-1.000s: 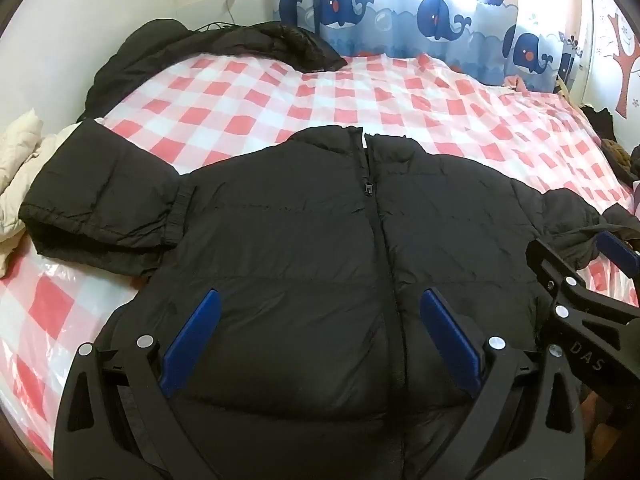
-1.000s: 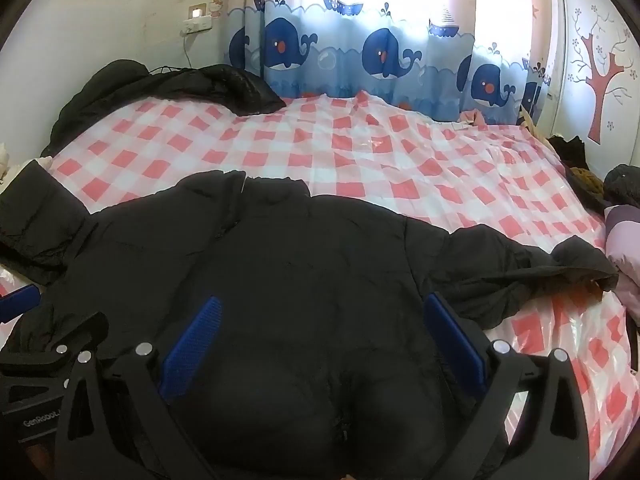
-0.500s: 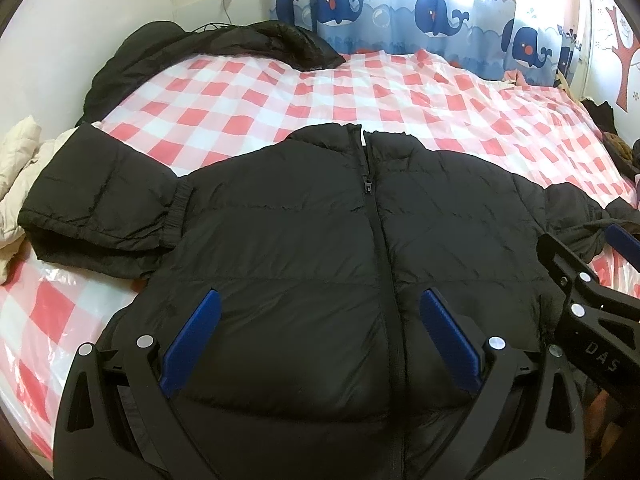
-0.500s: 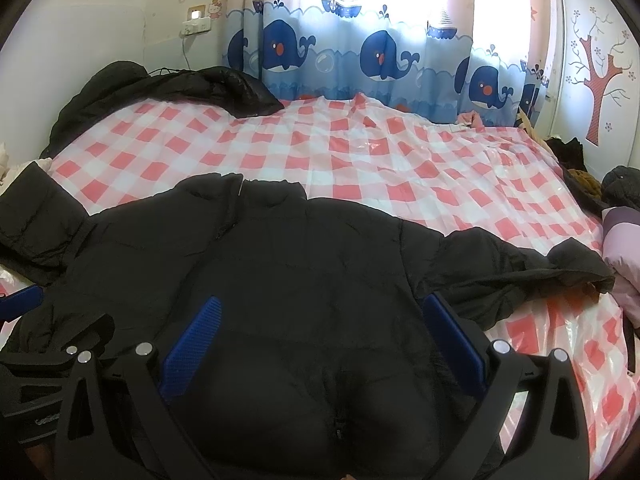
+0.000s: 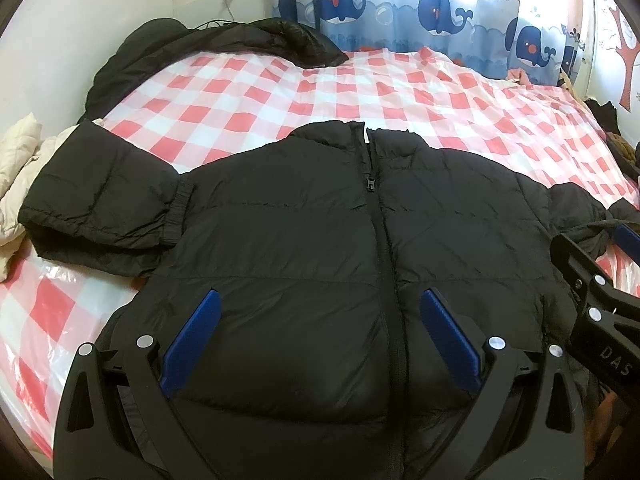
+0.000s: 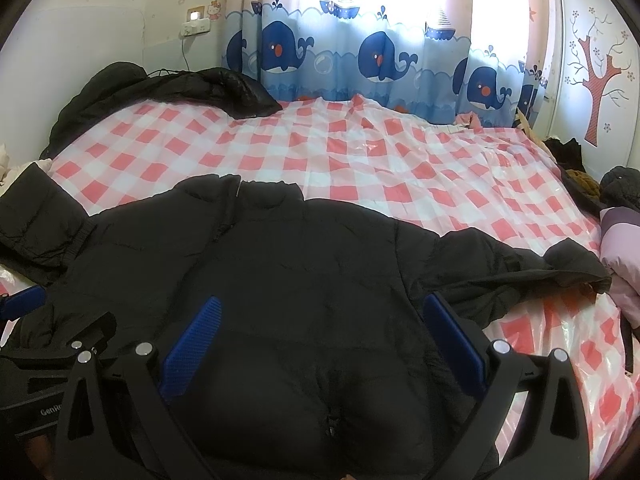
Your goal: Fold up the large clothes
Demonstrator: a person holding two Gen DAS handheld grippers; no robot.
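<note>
A black puffer jacket (image 5: 304, 224) lies flat, front up and zipped, on the bed with the red-and-white check cover (image 5: 400, 92). Its left sleeve (image 5: 100, 188) is bent up at the left. Its right sleeve (image 6: 520, 272) stretches toward the right. My left gripper (image 5: 320, 336) is open and empty, hovering over the jacket's lower front. My right gripper (image 6: 320, 340) is open and empty over the hem. The right gripper also shows at the right edge of the left wrist view (image 5: 592, 300), and the left gripper at the left edge of the right wrist view (image 6: 48, 356).
Another black coat (image 5: 224, 40) lies at the bed's far left corner. Cream bedding (image 5: 16, 168) sits at the left edge. A lilac garment (image 6: 624, 256) and dark clothes (image 6: 576, 164) lie at the right. A whale curtain (image 6: 360, 56) hangs behind the bed.
Both grippers have drawn back and risen slightly, so the jacket sits a little lower and farther in both views. Both stay open. The jacket has not moved.
</note>
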